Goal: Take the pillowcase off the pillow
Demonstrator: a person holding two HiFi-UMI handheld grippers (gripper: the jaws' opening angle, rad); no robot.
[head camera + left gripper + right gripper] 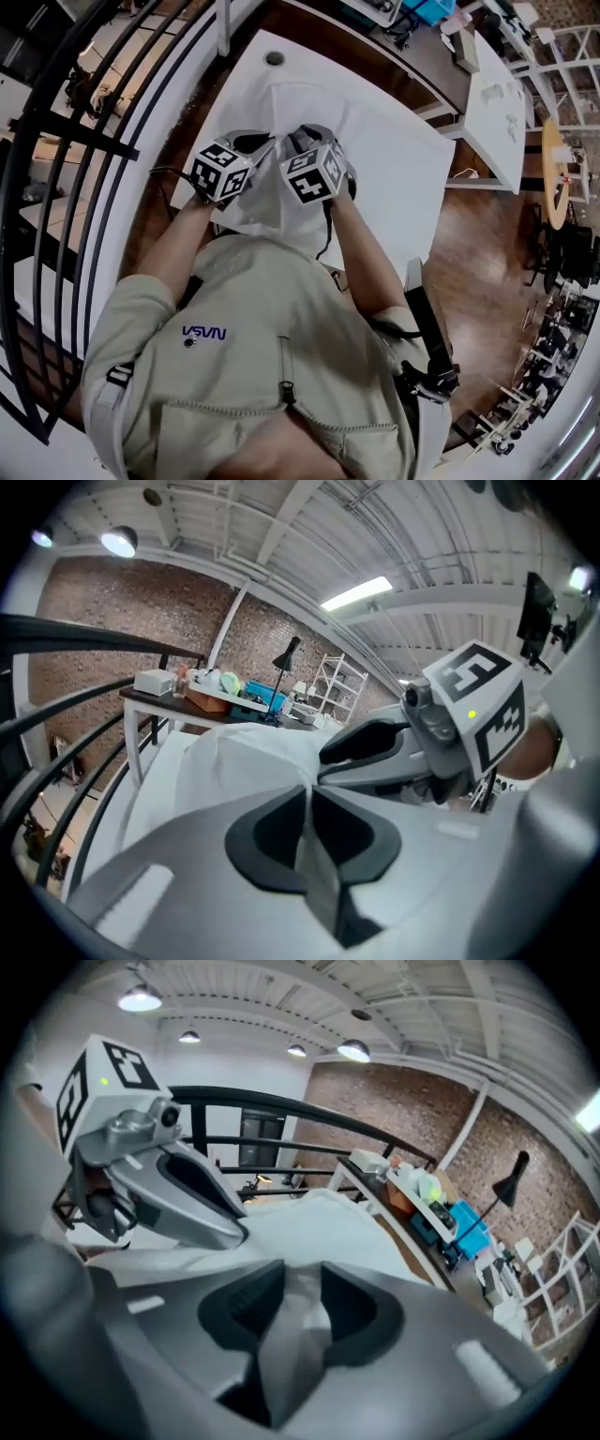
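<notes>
A white pillow in its white pillowcase (375, 150) lies on a white table (246, 70). Both grippers sit side by side at the pillow's near end. My left gripper (255, 142) (307, 794) is shut on a thin fold of the pillowcase (239, 761), pinched flat between its dark pads. Just to its right, my right gripper (305, 137) (300, 1288) has its jaws apart, and a loose bunched fold of the pillowcase (328, 1227) stands in the gap. Each gripper shows in the other's view: the right one's fingers (375, 747) and the left one's fingers (192, 1199).
A black metal railing (89, 150) curves along the table's left side. A second white table (497, 94) stands at the right across wooden floor (469, 234). A desk with boxes and a blue bin (255, 701) and a black lamp (289, 653) stands beyond the pillow.
</notes>
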